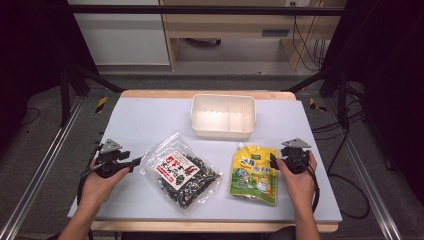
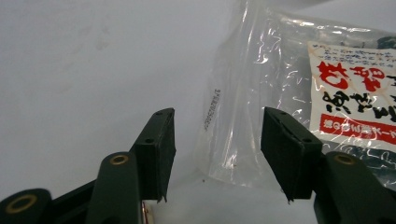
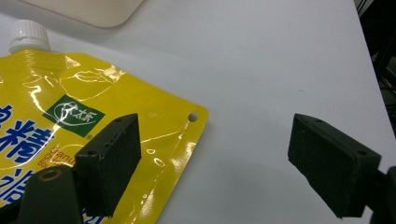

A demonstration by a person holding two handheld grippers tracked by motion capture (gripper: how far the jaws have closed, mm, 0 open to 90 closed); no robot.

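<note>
Room: dark floor [image 1: 45, 150] around the table, black frame bars [image 1: 200, 10] across the top and down both sides, pale wood furniture [image 1: 225, 30] at the back wall, cables [image 1: 305, 45] hanging and trailing at right. Yellow-black tape marks [image 1: 101, 104] on the floor at both far table corners.

Table [image 1: 145, 115]: pale grey-blue matte top, wood edge showing front and back. No clutter beyond three items.

White tray [image 1: 223, 116]: far centre, two compartments, nothing visible inside.

Clear bag [image 1: 181, 171]: dark dried contents, white label with red and black print, lying flat and skewed, left of centre, near side.

Yellow pouch [image 1: 255, 173]: white screw cap at its top-left corner, lying flat right of centre, below the tray's right end. Well apart from the bag.

Left gripper [image 1: 131, 163]: in the person's left hand [image 1: 97, 187], low over the table, pointing right at the bag's left edge. In the left gripper view the jaws stand apart with the bag's clear sealed margin [image 2: 224, 116] just ahead of the gap, pads not on it.

Right gripper [image 1: 273, 161]: in the right hand [image 1: 298, 182], at the pouch's right edge. Right gripper view: jaws wide apart, one pad over the pouch's punched corner [image 3: 193, 116], other over bare table. Nothing clamped.
</note>
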